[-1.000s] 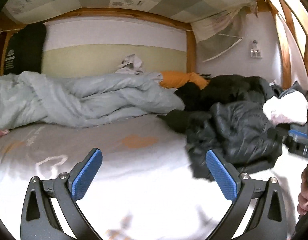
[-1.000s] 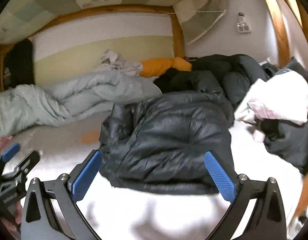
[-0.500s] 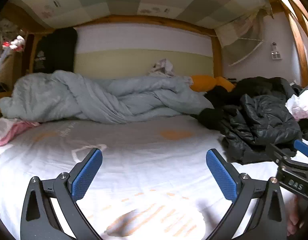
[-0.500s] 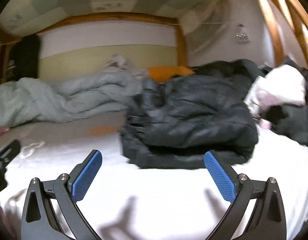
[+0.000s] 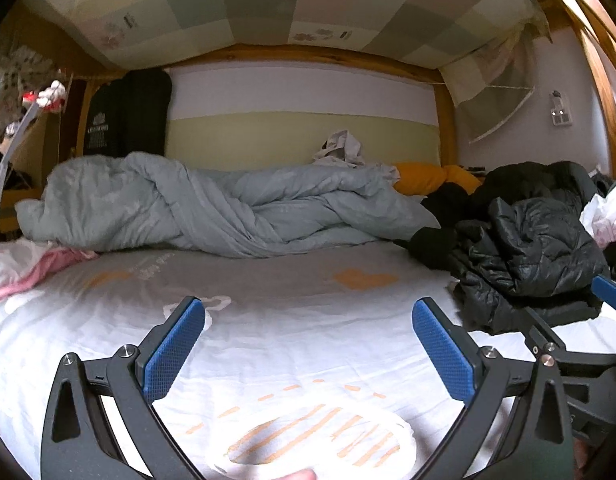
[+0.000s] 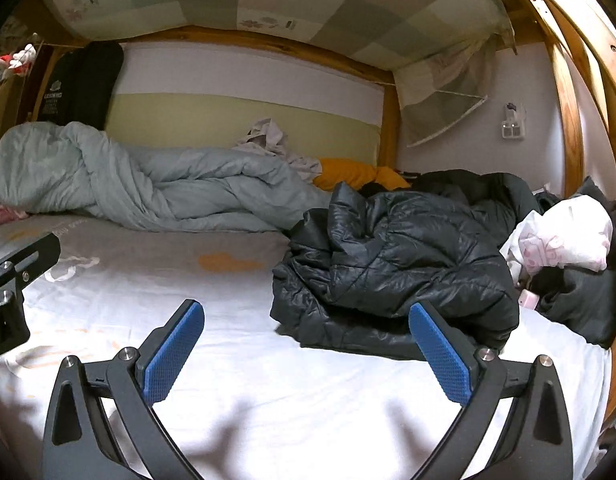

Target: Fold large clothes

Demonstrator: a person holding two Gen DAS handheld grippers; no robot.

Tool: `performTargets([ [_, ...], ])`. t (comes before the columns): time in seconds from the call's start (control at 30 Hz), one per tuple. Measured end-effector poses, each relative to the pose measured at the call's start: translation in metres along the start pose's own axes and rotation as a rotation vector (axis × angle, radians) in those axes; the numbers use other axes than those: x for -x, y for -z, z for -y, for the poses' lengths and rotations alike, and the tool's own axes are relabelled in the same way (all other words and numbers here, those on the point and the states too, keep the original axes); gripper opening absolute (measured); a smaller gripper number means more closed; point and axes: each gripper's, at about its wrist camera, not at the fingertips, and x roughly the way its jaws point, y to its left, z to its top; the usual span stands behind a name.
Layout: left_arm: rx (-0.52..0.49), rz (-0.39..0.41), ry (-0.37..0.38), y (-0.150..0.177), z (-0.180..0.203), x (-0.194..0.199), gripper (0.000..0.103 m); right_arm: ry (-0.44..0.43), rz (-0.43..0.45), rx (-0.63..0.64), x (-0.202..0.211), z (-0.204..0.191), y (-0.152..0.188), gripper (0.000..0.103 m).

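A black puffer jacket (image 6: 395, 264) lies folded in a loose bundle on the white bed sheet (image 6: 236, 312), right of centre; it also shows at the right of the left wrist view (image 5: 535, 256). My right gripper (image 6: 306, 350) is open and empty, hovering over the sheet just in front of the jacket, apart from it. My left gripper (image 5: 308, 350) is open and empty over the bare sheet (image 5: 292, 320), to the left of the jacket. The right gripper's blue-tipped body shows at the right edge of the left wrist view (image 5: 563, 344).
A crumpled grey-blue duvet (image 5: 228, 208) lies along the back wall. An orange pillow (image 6: 355, 174) and more dark clothes (image 6: 483, 188) sit at the back right, with a white-pink garment (image 6: 563, 236). Pink cloth (image 5: 32, 268) lies at the left. Wooden bunk posts (image 6: 567, 120) frame the right.
Both grippers have pulled back and swung left, away from the jacket. The jacket lies where it was left on the sheet. Both grippers stay open.
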Motion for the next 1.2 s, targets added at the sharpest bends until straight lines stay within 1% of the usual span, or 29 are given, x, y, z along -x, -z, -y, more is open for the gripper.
performTargets([
  [0.13, -0.01, 0.006, -0.005, 0.0, 0.001, 0.002, 0.103, -0.013, -0.026, -0.032, -0.005, 0.008, 0.0, 0.103],
  [0.37, 0.013, 0.0, -0.003, 0.0, -0.004, 0.002, 0.103, -0.012, -0.063, -0.107, -0.012, 0.022, 0.003, 0.103],
  [0.67, 0.024, 0.003, -0.014, 0.0, -0.006, 0.004, 0.103, -0.007, -0.061, -0.086, -0.014, 0.022, 0.003, 0.103],
  [0.9, -0.006, 0.014, -0.019, 0.002, -0.004, 0.008, 0.103, -0.009, -0.061, -0.084, -0.015, 0.023, 0.003, 0.103],
  [1.2, 0.013, 0.004, -0.015, 0.001, -0.007, 0.007, 0.103, -0.004, -0.063, -0.077, -0.015, 0.021, 0.004, 0.103],
])
